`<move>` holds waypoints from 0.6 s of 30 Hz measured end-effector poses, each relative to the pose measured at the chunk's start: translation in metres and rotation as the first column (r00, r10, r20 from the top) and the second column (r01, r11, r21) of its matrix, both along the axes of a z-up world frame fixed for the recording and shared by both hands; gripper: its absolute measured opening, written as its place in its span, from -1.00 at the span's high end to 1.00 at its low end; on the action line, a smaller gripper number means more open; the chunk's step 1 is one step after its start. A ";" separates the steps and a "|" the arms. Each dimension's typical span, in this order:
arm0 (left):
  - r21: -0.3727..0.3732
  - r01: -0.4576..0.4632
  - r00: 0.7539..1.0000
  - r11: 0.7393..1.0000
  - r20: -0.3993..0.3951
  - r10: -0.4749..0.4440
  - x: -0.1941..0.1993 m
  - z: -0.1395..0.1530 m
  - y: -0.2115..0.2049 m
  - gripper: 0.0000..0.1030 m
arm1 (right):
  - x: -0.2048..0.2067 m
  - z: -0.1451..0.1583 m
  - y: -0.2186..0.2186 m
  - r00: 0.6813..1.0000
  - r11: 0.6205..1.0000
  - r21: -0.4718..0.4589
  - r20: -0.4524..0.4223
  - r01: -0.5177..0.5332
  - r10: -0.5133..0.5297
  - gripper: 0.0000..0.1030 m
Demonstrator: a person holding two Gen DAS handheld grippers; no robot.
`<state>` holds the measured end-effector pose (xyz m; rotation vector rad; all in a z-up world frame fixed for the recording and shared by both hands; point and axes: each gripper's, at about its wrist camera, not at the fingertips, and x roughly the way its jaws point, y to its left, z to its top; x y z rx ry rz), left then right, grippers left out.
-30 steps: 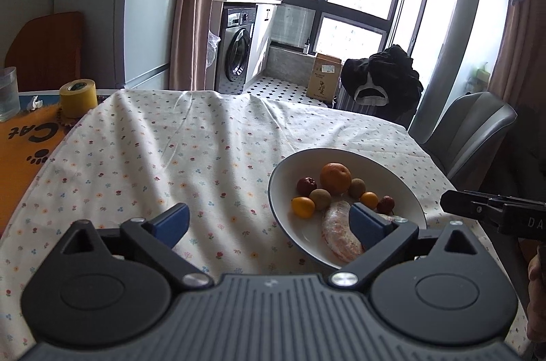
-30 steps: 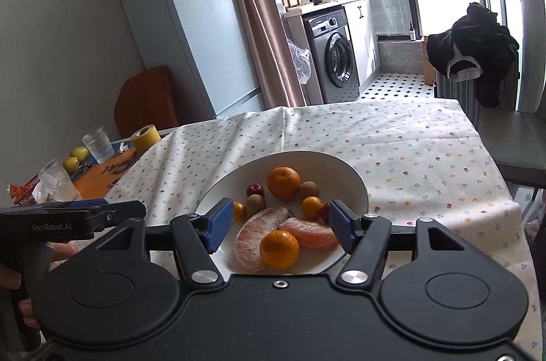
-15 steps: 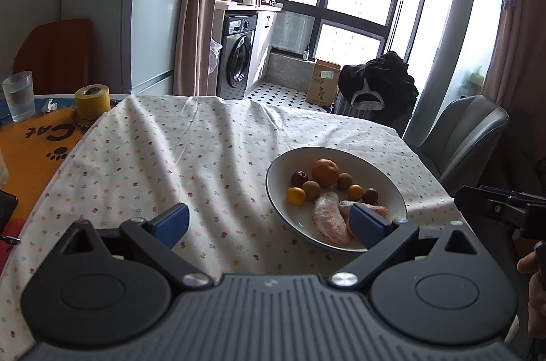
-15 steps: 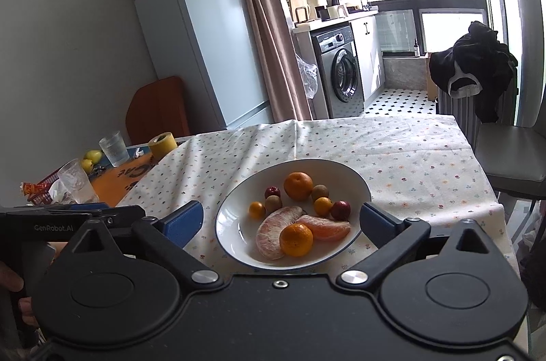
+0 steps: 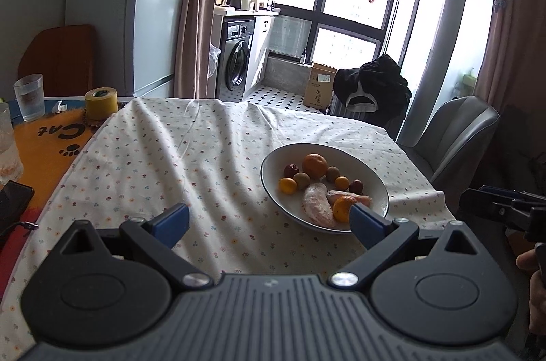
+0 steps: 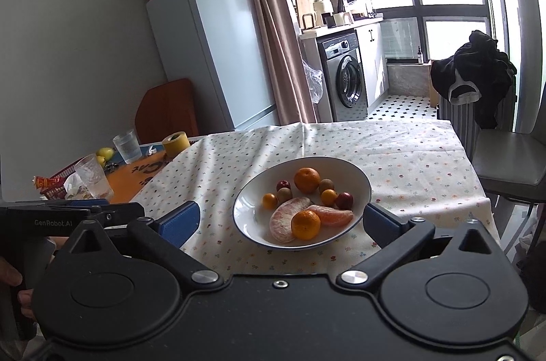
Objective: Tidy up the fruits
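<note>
A white plate (image 5: 375,187) (image 6: 360,175) on the floral tablecloth (image 5: 191,163) (image 6: 409,156) holds two oranges, two peeled pomelo segments (image 5: 317,204) (image 6: 285,219), small kumquats, kiwis and red dates. One orange (image 6: 306,224) lies at the plate's front, the other orange (image 5: 314,165) (image 6: 307,179) at the back. My left gripper (image 5: 269,221) hangs open above the cloth, left of the plate. My right gripper (image 6: 279,221) is open too, held back from the plate's near rim, empty. The other gripper shows at each view's edge (image 5: 498,211) (image 6: 68,217).
Left of the cloth is an orange mat (image 5: 44,146) with glasses (image 5: 30,97) (image 6: 92,175), a yellow tape roll (image 5: 101,103) (image 6: 176,144) and a phone (image 5: 12,204). A grey chair (image 5: 454,135) (image 6: 508,163) stands at the right. Fridge and washing machine lie beyond.
Both grippers have pulled back and up from the plate, which now looks smaller. The right gripper's fingers have spread wider; an orange lies at the plate's front.
</note>
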<state>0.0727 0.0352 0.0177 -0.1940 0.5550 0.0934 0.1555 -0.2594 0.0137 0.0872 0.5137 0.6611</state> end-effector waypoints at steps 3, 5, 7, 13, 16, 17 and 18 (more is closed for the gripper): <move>-0.001 -0.018 1.000 1.000 -0.001 0.018 -0.009 0.004 0.003 -0.92 | -0.010 0.002 -0.003 1.000 1.000 -0.004 0.008 -0.002 0.002 -1.00; -0.002 -0.029 1.000 1.000 0.008 0.029 -0.016 0.007 0.004 -0.92 | -0.016 0.004 -0.006 1.000 1.000 -0.005 0.006 -0.003 0.003 -1.00; 0.004 -0.031 0.999 1.000 0.018 0.031 -0.022 0.009 0.003 -0.93 | -0.019 0.004 -0.008 1.000 1.000 -0.013 0.000 -0.002 0.002 -1.00; 0.022 -0.035 0.999 0.999 0.023 0.034 -0.036 0.015 -0.001 -0.94 | -0.028 0.005 -0.013 1.000 1.000 -0.016 -0.004 -0.003 0.003 -1.00; 0.033 -0.029 0.999 0.999 0.027 0.028 -0.041 0.017 -0.004 -0.94 | -0.035 0.008 -0.017 1.000 1.000 -0.010 0.003 -0.003 0.003 -1.00; 0.037 -0.024 0.999 0.999 0.026 0.023 -0.043 0.016 -0.005 -0.94 | -0.036 0.009 -0.018 1.000 1.000 -0.011 0.004 -0.005 0.005 -1.00; 0.040 -0.021 1.000 0.999 0.024 0.020 -0.044 0.016 -0.007 -0.94 | -0.038 0.010 -0.018 1.000 1.000 -0.016 0.004 -0.006 0.006 -1.00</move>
